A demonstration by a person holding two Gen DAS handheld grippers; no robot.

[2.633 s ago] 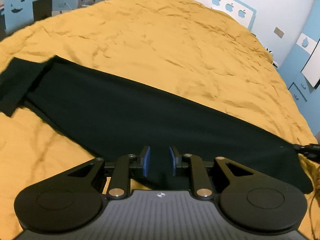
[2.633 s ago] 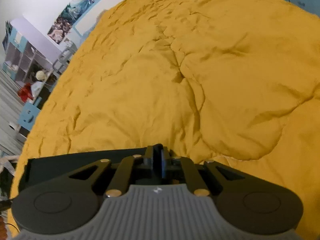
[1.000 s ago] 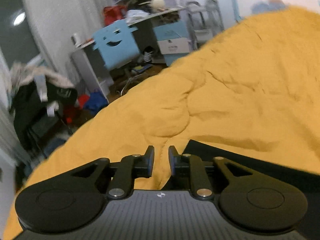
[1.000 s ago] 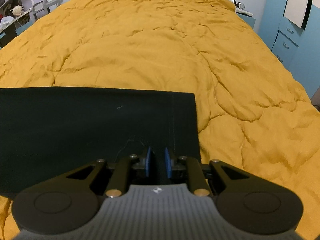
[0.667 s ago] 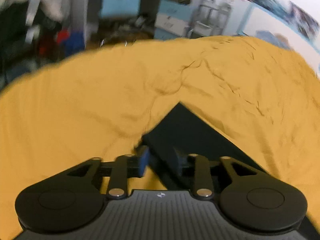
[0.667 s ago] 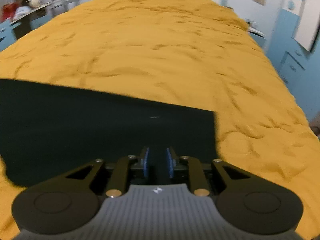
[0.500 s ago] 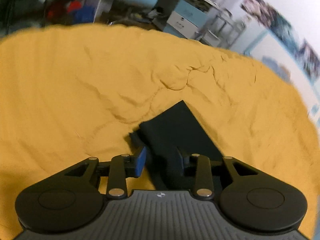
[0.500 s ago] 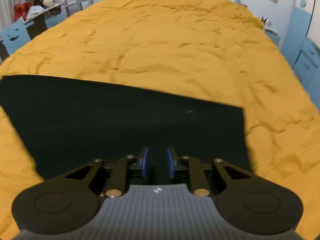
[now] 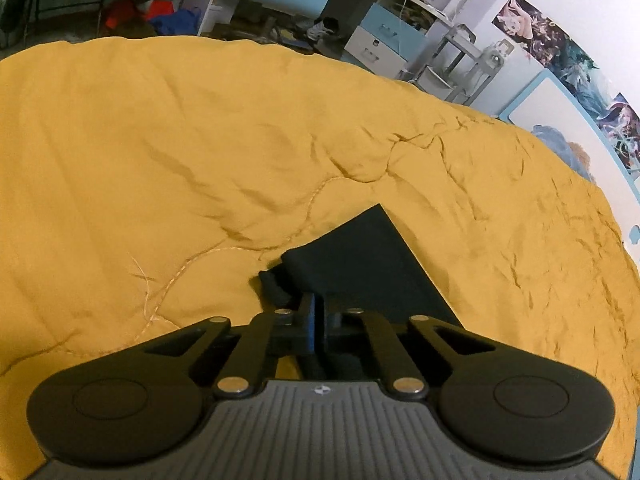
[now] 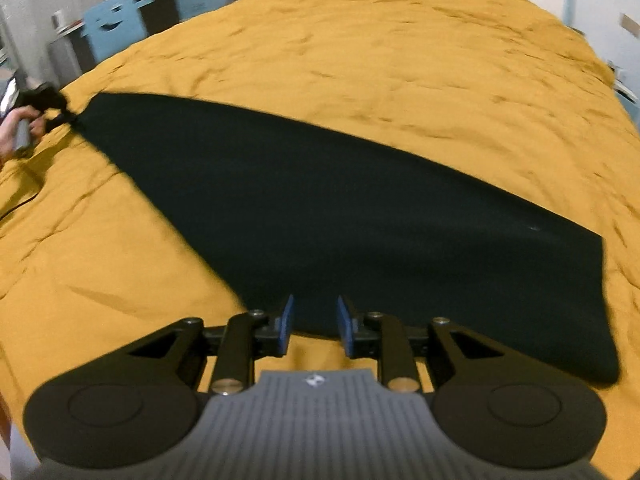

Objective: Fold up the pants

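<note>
Both claws sit over the wide mustard-yellow quilted bed cover (image 10: 400, 60), and their states differ. My left claw (image 9: 316, 316) has its blue pads pressed together on a bunched corner of the long black fabric pants (image 10: 340, 208), which run away ahead and to the right of its fingers in its own view. My right claw (image 10: 314, 324) has its jaws opening, blue pads apart and clear of the cloth; the near edge of the pants lies just ahead of its fingertips, nothing pinched between them.

As to progress, I judge the lengthwise fold done: the pants read as one single narrow band, so the legs seem to be stacked one on the other. The crosswise folding is still to do, since the band lies at full length across the bed.

In the right view the band stretches from the far left, where a person's hand (image 10: 16, 128) holds the other claw at the tapered end, to a broad squared end to the right of the right claw. Its surface looks flat, matte and largely free of creases, though that view is blurred. At the pinched corner a small roll of cloth (image 9: 276, 288) juts out left of the left claw's pads.
</note>
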